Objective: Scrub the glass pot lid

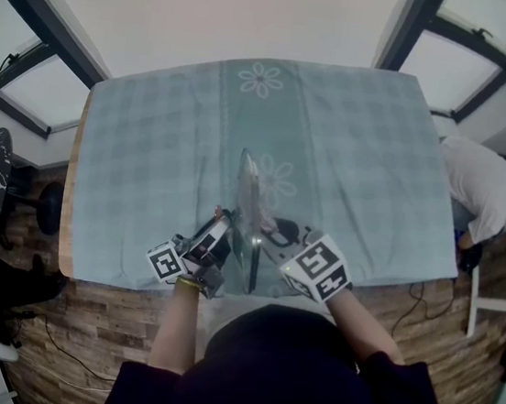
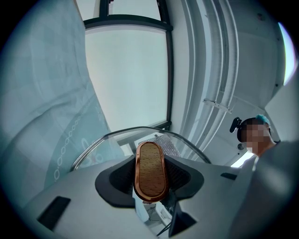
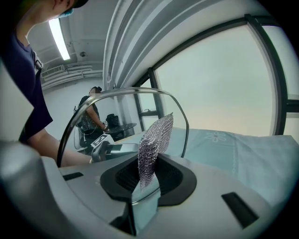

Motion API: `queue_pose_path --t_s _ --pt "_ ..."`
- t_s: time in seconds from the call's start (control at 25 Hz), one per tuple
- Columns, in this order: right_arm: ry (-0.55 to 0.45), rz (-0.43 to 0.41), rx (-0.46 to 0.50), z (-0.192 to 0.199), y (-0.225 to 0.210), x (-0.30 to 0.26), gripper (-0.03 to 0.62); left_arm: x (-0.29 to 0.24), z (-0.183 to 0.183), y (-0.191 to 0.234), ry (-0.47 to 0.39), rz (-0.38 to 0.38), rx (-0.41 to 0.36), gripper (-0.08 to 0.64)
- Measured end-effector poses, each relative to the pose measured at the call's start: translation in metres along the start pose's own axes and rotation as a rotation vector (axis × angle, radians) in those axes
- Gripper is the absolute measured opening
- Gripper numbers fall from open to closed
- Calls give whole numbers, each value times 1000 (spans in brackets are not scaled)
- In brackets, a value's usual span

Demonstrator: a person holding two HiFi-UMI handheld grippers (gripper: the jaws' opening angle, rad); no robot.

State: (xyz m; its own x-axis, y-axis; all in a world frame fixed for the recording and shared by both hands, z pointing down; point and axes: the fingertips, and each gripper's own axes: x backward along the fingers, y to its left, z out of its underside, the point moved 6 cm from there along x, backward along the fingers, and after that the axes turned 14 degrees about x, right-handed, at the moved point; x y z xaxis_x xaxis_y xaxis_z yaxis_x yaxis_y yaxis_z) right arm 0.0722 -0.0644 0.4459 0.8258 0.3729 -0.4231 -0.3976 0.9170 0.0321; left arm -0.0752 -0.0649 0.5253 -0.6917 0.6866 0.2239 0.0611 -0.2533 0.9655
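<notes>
Two grippers meet over the near edge of a table covered with a teal checked cloth [image 1: 166,157], with the glass pot lid [image 1: 250,210] standing on edge between them.

The left gripper [image 1: 223,231] has its jaws closed on the lid's wooden handle [image 2: 150,170], an oval knob with a copper-coloured rim. The knob sits upright between the two dark pads and fills the gap. Just beyond the jaw tips, in the left gripper view, the lid's metal rim arcs from one jaw across to the other, and the glass faces away from the camera. Through the glass, past the handle's far end, a patch of silvery mesh shows.

In the head view the lid is seen edge-on as a thin upright line. Its lower edge is low by the cloth, though whether it touches cannot be told.

On the lid's other face, the right gripper [image 1: 272,234] grips a metal mesh scrubber [image 3: 154,147] between its jaws. The mesh stands up out of the jaws and leans toward the glass. In the right gripper view the rim curves over and around the mesh just ahead of the jaw tips, and the left gripper shows through the glass on the far side. Whether the mesh presses on the glass or only stands just beside it cannot be made out.
</notes>
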Motion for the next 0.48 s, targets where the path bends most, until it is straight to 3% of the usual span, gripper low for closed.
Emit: queue_pose_path --t_s 0.48 --pt "-4 -81 39 6 25 12 80 2 1 -2 -29 5 15 168"
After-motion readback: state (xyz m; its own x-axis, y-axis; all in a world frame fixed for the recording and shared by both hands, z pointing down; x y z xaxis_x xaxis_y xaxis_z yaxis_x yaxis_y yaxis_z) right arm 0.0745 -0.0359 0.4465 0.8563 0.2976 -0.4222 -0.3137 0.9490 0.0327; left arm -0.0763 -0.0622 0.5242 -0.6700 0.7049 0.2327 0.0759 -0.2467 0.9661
